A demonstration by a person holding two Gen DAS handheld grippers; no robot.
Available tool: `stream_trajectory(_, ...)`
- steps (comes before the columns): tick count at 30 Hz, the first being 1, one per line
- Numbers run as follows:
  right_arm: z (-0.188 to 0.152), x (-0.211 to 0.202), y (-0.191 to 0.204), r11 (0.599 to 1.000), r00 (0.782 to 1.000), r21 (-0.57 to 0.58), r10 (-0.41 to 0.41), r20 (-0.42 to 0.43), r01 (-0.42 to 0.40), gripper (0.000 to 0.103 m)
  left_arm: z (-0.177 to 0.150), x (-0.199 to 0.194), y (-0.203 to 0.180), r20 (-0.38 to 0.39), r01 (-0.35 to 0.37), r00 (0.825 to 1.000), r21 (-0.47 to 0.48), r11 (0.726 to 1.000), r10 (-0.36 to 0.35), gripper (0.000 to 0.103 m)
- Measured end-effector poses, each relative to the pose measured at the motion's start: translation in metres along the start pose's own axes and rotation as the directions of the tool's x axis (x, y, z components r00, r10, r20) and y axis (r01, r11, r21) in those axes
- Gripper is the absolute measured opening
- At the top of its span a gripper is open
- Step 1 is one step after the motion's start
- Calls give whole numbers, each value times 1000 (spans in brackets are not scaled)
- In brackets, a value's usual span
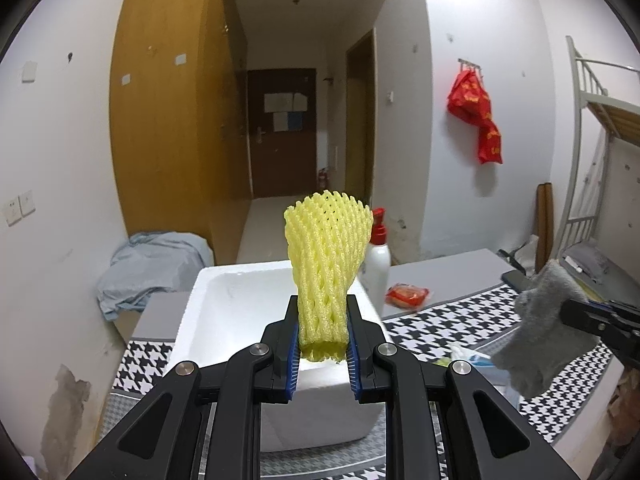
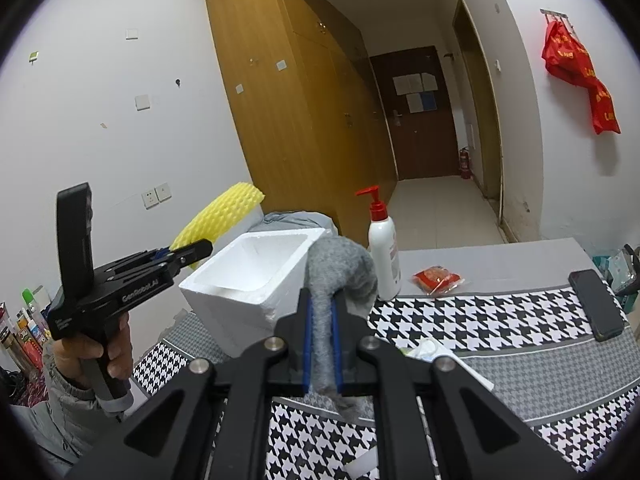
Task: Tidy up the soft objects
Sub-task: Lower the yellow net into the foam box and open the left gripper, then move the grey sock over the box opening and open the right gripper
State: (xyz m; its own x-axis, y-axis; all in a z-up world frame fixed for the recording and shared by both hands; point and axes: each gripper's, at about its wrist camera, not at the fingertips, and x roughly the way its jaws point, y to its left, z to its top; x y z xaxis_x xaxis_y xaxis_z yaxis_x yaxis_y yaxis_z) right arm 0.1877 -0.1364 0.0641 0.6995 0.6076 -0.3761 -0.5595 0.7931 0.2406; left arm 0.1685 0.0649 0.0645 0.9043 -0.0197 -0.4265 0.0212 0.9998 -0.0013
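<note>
In the left wrist view, our left claw (image 1: 323,334) is clenched on the lower end of the yellow foam net (image 1: 326,256). The net stands up from the claw, its long axis running toward the top of the frame. Directly behind and below it is the open white foam box (image 1: 240,300), so the net lies already over the near wall of the box. At the right edge we see our right claw (image 1: 576,314) with the grey sock (image 1: 544,328) hanging from it, well apart from the box.

In the right wrist view, our right claw (image 2: 321,340) grips the grey sock (image 2: 340,268), whose length runs forward and then folds over at the top. The white foam box (image 2: 256,276) is ahead and a little to the left in the frame. The left claw (image 2: 188,254), at the left, is nearer to the opening, so we judge the net goes in first.
</note>
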Motion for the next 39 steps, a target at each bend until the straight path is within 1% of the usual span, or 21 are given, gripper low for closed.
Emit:
stream_trajectory(9,3,12,-3,1000,1000,10,16,-7,-16,11,-2,20,12,-46,-28,999,-6,1000,28,21)
stream_trajectory(12,3,15,-5,1000,1000,13,11,-12,-11,11,-4,28,16,-55,-29,998,-6,1000,29,25)
stream_trajectory(13,4,17,-5,1000,1000,13,8,-13,-8,11,-5,29,17,-56,-37,998,-8,999,36,33)
stream_trajectory(14,4,18,-5,1000,1000,14,4,-14,-4,11,-5,30,18,-54,-38,998,-10,999,38,47)
stream_trajectory(15,5,19,-6,1000,1000,16,-1,-17,2,11,-6,31,19,-53,-34,998,-12,999,33,54)
stream_trajectory(16,6,20,-6,1000,1000,16,-3,-19,4,11,-5,32,22,-49,-31,998,-22,999,30,64)
stream_trajectory(17,7,22,-5,1000,1000,16,-7,-20,8,11,-5,31,23,-42,-36,999,-29,999,34,69)
stream_trajectory(18,8,23,-5,1000,1000,14,-11,-21,11,11,-5,29,24,-34,-43,999,-30,999,41,72)
stream_trajectory(19,9,24,-3,1000,1000,11,-14,-23,15,11,-5,29,25,-29,-52,998,-25,998,51,79)
stream_trajectory(20,10,25,-2,1000,1000,9,-16,-25,16,11,-4,28,25,-22,-57,998,-25,998,56,82)
stream_trajectory(22,12,27,0,1000,999,3,-20,-27,20,11,-4,24,27,-4,-63,998,-32,997,63,85)
stream_trajectory(25,17,31,5,1000,999,-4,-20,-30,20,11,-5,15,32,21,-73,997,-46,996,74,97)
stream_trajectory(30,29,40,14,999,999,-32,-25,-26,24,11,-8,-1,36,61,-94,994,-25,995,96,98)
stream_trajectory(33,37,45,19,999,1000,-43,-18,-21,18,11,-7,-3,40,59,-104,993,-24,994,105,98)
stream_trajectory(39,49,56,36,998,1000,-69,-4,-15,3,11,-9,-9,56,67,-125,989,-55,991,129,99)
